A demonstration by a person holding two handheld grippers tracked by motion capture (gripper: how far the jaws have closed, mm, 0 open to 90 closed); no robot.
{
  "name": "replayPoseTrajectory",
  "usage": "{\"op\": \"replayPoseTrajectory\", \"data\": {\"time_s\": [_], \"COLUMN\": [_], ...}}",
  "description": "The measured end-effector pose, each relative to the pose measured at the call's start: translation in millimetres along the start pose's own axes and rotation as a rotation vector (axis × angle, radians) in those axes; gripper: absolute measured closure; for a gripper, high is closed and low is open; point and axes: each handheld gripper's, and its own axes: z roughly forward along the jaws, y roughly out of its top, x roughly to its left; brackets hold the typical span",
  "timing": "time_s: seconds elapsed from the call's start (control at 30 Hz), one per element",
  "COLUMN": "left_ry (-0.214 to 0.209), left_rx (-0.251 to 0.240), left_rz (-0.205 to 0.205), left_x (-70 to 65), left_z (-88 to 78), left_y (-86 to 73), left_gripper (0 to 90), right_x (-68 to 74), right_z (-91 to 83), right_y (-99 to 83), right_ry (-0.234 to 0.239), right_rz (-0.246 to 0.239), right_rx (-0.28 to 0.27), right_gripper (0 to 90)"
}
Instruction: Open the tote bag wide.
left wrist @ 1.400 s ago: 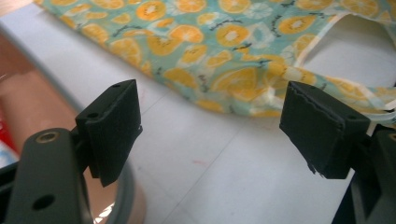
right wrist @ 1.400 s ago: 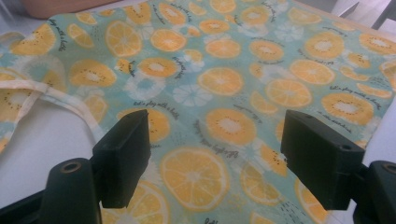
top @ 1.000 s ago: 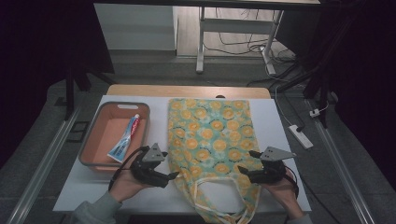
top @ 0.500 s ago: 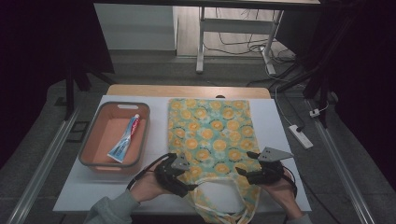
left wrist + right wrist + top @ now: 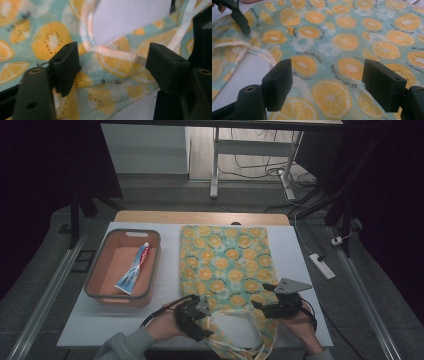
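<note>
A tote bag printed with orange and kiwi slices lies flat on the white table, its mouth and cream handles toward the near edge. My left gripper is at the bag's near left corner. In the left gripper view its jaws straddle the hem and a handle strap; they have just been closing but stand clear of the cloth. My right gripper hovers open over the near right part of the bag, with only fabric beneath the gap.
An orange basket stands left of the bag with a toothpaste tube inside. A white power strip lies on the floor past the table's right edge. The other gripper's jaw shows far left in the right gripper view.
The left gripper has moved right and down from beside the bag onto its near left corner at the hem. The right gripper has stayed where it was.
</note>
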Motion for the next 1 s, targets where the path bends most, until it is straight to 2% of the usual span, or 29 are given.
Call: {"op": "replayPoseTrajectory", "data": {"time_s": [0.03,0.13,0.27,0.3,0.4,0.5,0.57,0.67,0.77,0.8,0.83,0.87,0.9,0.93,0.97,1.0], "left_ry": [-0.001,-0.01,-0.026,-0.026,-0.029,-0.023,-0.02,-0.027,-0.009,0.001,0.011,0.011,0.028,0.028,0.029,0.054], "left_rx": [0.004,0.012,0.012,0.012,0.013,-0.001,-0.027,-0.087,-0.155,-0.206,-0.227,-0.227,-0.27,-0.27,-0.292,-0.319], "left_rz": [0.001,0.0,-0.024,-0.024,-0.029,-0.039,-0.047,-0.065,-0.08,-0.093,-0.102,-0.102,-0.117,-0.117,-0.134,-0.15], "left_x": [-0.7,0.0,5.3,5.3,5.9,8.2,9.3,11.3,12.7,14.2,15.1,15.1,17.7,17.7,19.2,22.4], "left_z": [1.7,4.4,3.8,3.8,3.3,-0.1,-4.2,-16.6,-34.4,-46.8,-52.6,-52.6,-63.1,-63.1,-67.4,-74.3], "left_y": [-0.5,-2.2,-5.7,-5.7,-7.2,-8.9,-9.9,-11.2,-12.4,-13.1,-13.6,-13.6,-15.3,-15.3,-16.3,-18.4], "left_gripper": [32.9,52.1,69.5,76.2,85.4,88.0,88.3,88.4,88.4,88.5,88.5,88.5,88.5,88.5,88.5,88.5], "right_x": [0.0,-0.3,0.0,0.0,-0.4,-0.5,-0.2,0.9,1.4,1.5,1.7,2.2,3.4,5.2,7.4,10.1], "right_z": [0.0,0.2,-0.2,-0.2,-0.8,-1.4,-1.9,-3.6,-6.9,-8.2,-9.3,-10.6,-11.8,-13.6,-15.4,-17.1], "right_y": [0.0,-0.4,-0.3,-0.3,-0.6,-0.6,-0.2,1.3,3.5,4.3,5.2,6.3,7.5,9.0,11.0,13.3], "right_ry": [0.0,-0.001,-0.003,-0.003,-0.005,-0.007,-0.006,-0.005,-0.003,-0.001,0.001,0.007,0.015,0.021,0.034,0.05], "right_rz": [0.0,0.002,-0.002,-0.002,-0.001,0.0,-0.004,-0.007,-0.007,-0.007,-0.006,-0.006,-0.007,-0.012,-0.01,-0.01], "right_rx": [0.0,0.001,0.002,0.002,0.001,-0.001,-0.004,-0.01,-0.022,-0.026,-0.027,-0.026,-0.028,-0.03,-0.034,-0.038], "right_gripper": [24.0,24.0,24.1,24.1,24.1,24.2,24.3,24.4,24.4,24.4,24.4,24.4,24.4,24.4,24.3,24.3]}}
